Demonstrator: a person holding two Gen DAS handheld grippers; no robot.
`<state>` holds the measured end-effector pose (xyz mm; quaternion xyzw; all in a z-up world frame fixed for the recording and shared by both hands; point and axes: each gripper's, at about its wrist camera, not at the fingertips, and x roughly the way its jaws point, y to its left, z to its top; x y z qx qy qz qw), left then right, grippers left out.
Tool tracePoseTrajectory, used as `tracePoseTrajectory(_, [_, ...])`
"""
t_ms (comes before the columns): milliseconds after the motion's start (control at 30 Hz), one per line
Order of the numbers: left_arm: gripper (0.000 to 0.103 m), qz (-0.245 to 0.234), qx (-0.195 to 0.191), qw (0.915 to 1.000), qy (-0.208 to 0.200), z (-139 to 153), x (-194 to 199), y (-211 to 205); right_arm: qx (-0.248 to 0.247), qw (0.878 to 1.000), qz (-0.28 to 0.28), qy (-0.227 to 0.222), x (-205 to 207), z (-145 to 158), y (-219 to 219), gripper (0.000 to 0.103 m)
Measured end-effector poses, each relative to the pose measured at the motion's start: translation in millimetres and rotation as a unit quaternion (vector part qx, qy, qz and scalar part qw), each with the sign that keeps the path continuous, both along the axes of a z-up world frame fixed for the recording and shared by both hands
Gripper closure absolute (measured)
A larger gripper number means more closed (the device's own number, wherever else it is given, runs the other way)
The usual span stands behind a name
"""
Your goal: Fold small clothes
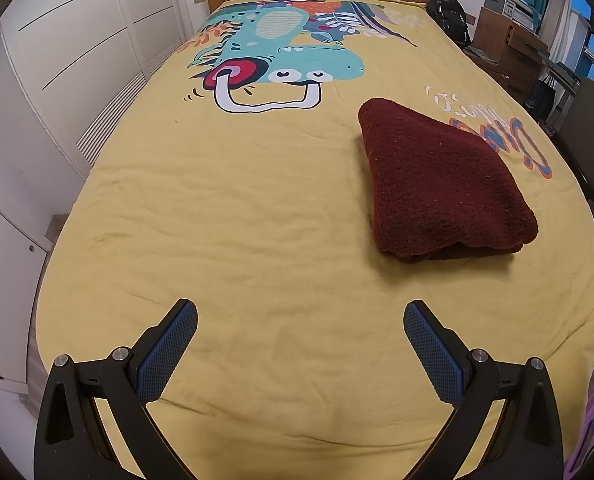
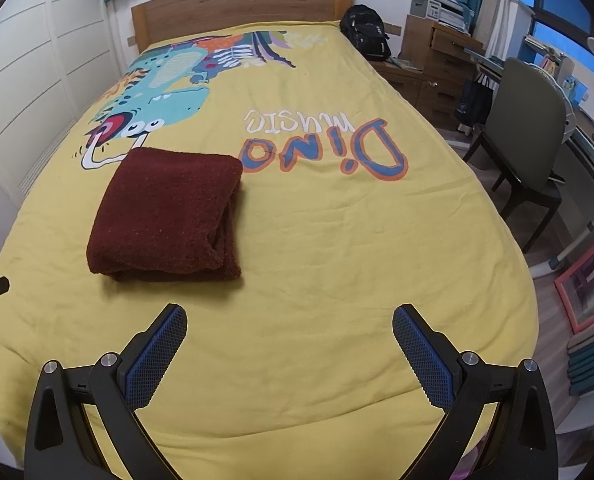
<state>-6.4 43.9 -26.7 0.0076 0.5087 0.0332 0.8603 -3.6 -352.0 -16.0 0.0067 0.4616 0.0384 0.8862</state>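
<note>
Both hand-held grippers, left (image 1: 300, 316) and right (image 2: 289, 320), gape empty; nudging the folded cloth (image 2: 165, 216) could unfold it.

Yellow bedspread (image 2: 337, 240): broad bare area ahead of both grippers.
Sole obstacle on bed: folded maroon cloth (image 2: 165, 216), lying flat, right of left gripper (image 1: 301, 320) axis, left of right gripper (image 2: 289, 320) axis.
Both grippers: jaws spread wide, nothing between.
Bed right edge: chair (image 2: 525, 152), desk (image 2: 449, 56) near.
Left edge: wardrobe wall (image 1: 77, 60).
</note>
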Motion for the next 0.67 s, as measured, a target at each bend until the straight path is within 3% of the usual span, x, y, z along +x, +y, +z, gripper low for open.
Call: tracePoseTrajectory(667, [0.001,-0.002,0.003,1.0000,-0.003,1.9,-1.6,-0.9,0.004,1.000,0.006,0.002,0.6,-0.5,4.0,0.000])
